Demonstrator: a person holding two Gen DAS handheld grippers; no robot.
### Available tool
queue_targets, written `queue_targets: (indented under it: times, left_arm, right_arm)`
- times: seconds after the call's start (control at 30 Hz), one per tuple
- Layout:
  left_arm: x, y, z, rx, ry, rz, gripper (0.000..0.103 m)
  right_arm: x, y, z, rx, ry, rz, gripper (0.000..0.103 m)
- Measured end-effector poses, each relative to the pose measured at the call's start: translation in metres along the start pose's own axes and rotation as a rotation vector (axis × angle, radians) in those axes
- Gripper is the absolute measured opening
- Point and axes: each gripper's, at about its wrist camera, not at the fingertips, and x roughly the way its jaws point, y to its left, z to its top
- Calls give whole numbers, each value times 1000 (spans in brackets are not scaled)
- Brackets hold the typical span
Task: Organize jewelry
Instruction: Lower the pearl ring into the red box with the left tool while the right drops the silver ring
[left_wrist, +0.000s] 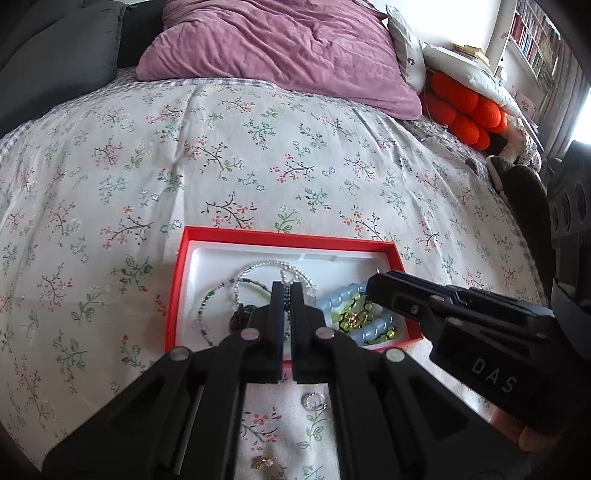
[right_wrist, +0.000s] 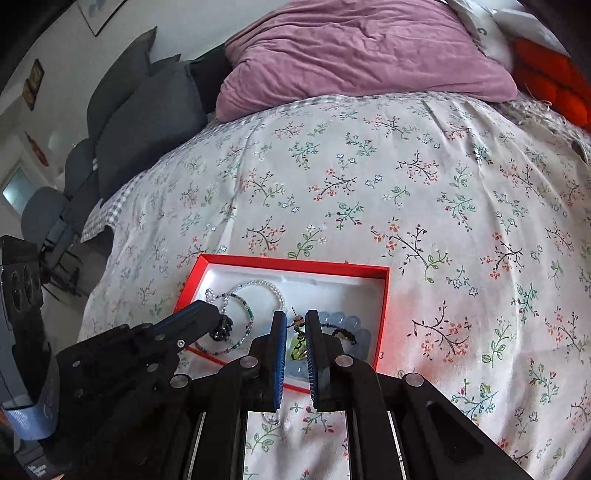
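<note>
A red box (left_wrist: 284, 236) with a white lining lies on the flowered bedspread. In it are a clear bead necklace (left_wrist: 258, 266), a green-blue bead strand (left_wrist: 210, 299), a pale blue bead bracelet (left_wrist: 341, 295) and a green-and-gold bracelet (left_wrist: 354, 317). My left gripper (left_wrist: 287, 286) hangs over the box, shut on a dark bead chain (left_wrist: 287, 301) that dangles from its tips (right_wrist: 221, 328). My right gripper (right_wrist: 295, 315) is over the box's right half, shut on a small green earring (right_wrist: 297, 323) whose wire hook sticks up. The other view shows it from the side (left_wrist: 371, 286).
A silver ring (left_wrist: 314, 400) and a gold piece (left_wrist: 264, 461) lie on the bedspread (left_wrist: 258, 166) in front of the box. A mauve pillow (left_wrist: 277, 48) and orange cushions (left_wrist: 469, 110) sit at the far end. Grey cushions (right_wrist: 140, 110) line the left side.
</note>
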Motion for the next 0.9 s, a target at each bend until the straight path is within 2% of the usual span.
queue_targets:
  times: [0.33,0.47,0.5,0.57,0.67,0.77,0.83,0.9]
  left_arm:
    - [20,-8,3,30,8,32,3]
    - [21,-8,3,29,8,40,4]
    - [21,-9,4,32,7,40,6]
    - [19,-10,4,41,1,50,16]
    - [16,-11,4,50,-7,60,24]
    - [10,-13,3,66,-14,66,30]
    - [4,-15,2,80,-24,74,36]
    - [0,-16,0,96,-27,84,39]
  right_arm:
    - [10,-21,3,41,24,-15,12]
    - [11,-26,5,75,37,7,14]
    - [11,-26,5,79,40,11,15]
    - [9,-25,6,76,43,14,15]
    - [5,-24,6,71,41,16,19]
    - [-2,-24,6,70,29,18,34]
    - [-8,-23,6,71,18,19,56]
    - [-14,-23,5,66,6,18,58]
